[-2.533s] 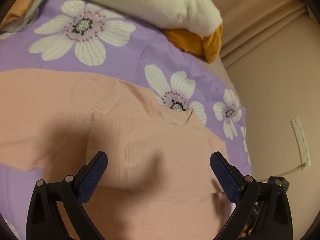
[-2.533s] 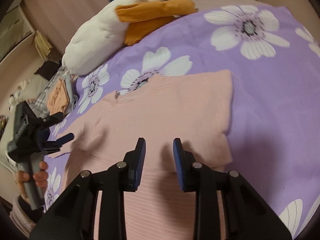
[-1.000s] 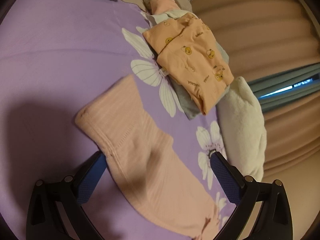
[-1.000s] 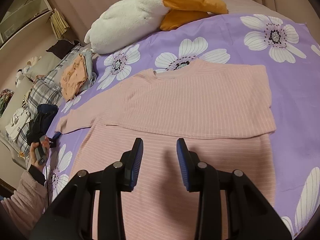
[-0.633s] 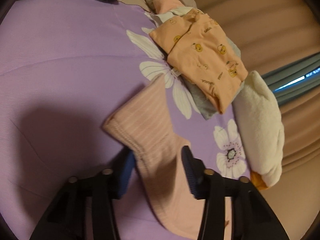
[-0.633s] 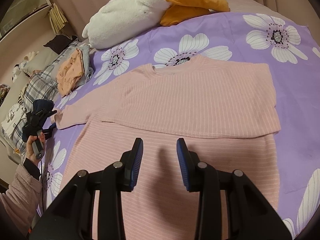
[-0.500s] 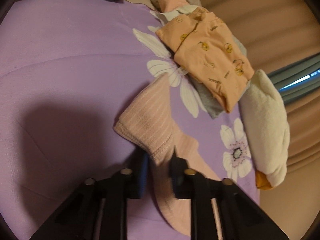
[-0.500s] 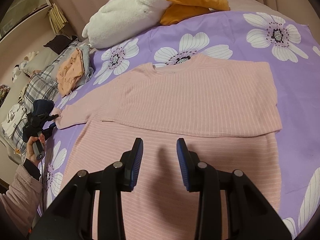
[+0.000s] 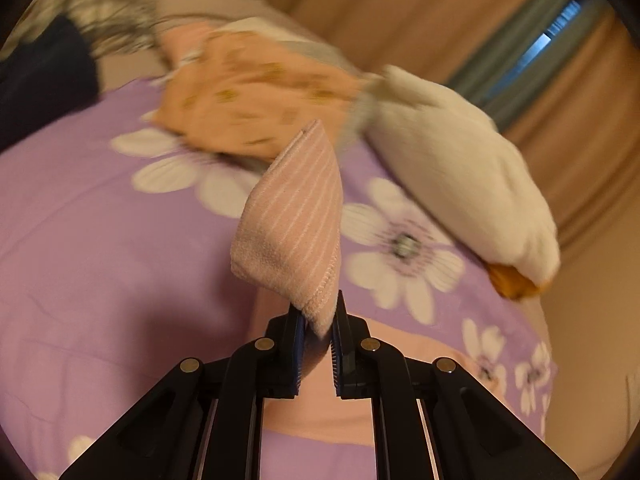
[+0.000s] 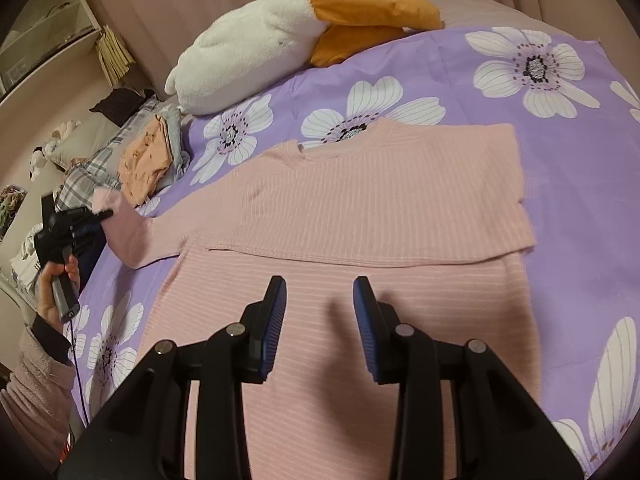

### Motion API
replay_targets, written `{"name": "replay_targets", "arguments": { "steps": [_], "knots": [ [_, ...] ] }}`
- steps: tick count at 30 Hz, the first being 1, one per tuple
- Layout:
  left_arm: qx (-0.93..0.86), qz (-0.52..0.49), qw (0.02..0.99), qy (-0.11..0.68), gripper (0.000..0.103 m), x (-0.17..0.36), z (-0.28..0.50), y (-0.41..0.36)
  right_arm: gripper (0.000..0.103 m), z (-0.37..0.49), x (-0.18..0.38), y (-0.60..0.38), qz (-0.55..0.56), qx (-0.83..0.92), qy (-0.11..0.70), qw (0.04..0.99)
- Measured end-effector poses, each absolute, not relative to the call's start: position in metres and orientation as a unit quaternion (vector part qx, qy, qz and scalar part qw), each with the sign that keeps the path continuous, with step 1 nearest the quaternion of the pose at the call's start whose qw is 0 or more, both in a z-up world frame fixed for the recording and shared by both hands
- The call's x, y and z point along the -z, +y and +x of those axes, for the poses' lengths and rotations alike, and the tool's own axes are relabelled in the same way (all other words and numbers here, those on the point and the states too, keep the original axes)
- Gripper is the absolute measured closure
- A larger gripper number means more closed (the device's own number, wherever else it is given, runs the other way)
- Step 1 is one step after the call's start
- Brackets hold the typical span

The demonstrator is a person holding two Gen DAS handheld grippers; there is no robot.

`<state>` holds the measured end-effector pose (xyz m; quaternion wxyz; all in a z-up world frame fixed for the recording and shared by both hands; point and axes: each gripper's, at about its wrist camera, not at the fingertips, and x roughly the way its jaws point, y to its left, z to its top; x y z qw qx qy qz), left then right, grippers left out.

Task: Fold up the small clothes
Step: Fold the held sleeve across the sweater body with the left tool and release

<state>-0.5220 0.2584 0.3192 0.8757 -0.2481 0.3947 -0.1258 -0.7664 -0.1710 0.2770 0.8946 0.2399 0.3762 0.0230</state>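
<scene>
Fingers (image 9: 298, 336) of left gripper (image 9: 318, 332) pinch sleeve (image 9: 296, 220) — lifted.

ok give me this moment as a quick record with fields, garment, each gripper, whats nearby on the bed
garment: pink ribbed top, spread on the purple flowered bedspread, one side already folded in across the body
held part: sleeve cuff, raised off the bed
left gripper: shut on the sleeve cuff, held in a hand
right gripper: jaws apart, nothing between them, over the lower part of the top
nearby: white plush goose at the far edge; orange printed garment on a folded pile
</scene>
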Motion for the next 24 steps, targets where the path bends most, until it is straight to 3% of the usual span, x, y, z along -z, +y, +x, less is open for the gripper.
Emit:
{"name": "replay_targets", "arguments": {
  "steps": [11,20,21,24],
  "knots": [
    [0.242,-0.137,0.874,0.398,0.093,-0.369,-0.570,0.083,0.068,-0.799,-0.282,-0.210,0.268,-0.004,0.348,0.898],
    [0.311,-0.017,0.832,0.458,0.093,-0.325,-0.629,-0.055,0.067,-0.822,-0.267,-0.248,0.319,0.014,0.335,0.887],
    [0.316,-0.006,0.826,0.467,0.093,-0.317,-0.635,-0.064,0.067,-0.824,-0.265,-0.250,0.324,0.015,0.334,0.885],
    [0.323,0.029,0.806,0.495,0.093,-0.291,-0.649,-0.089,0.052,-0.829,-0.260,-0.260,0.346,0.019,0.329,0.879]
  ]
}}
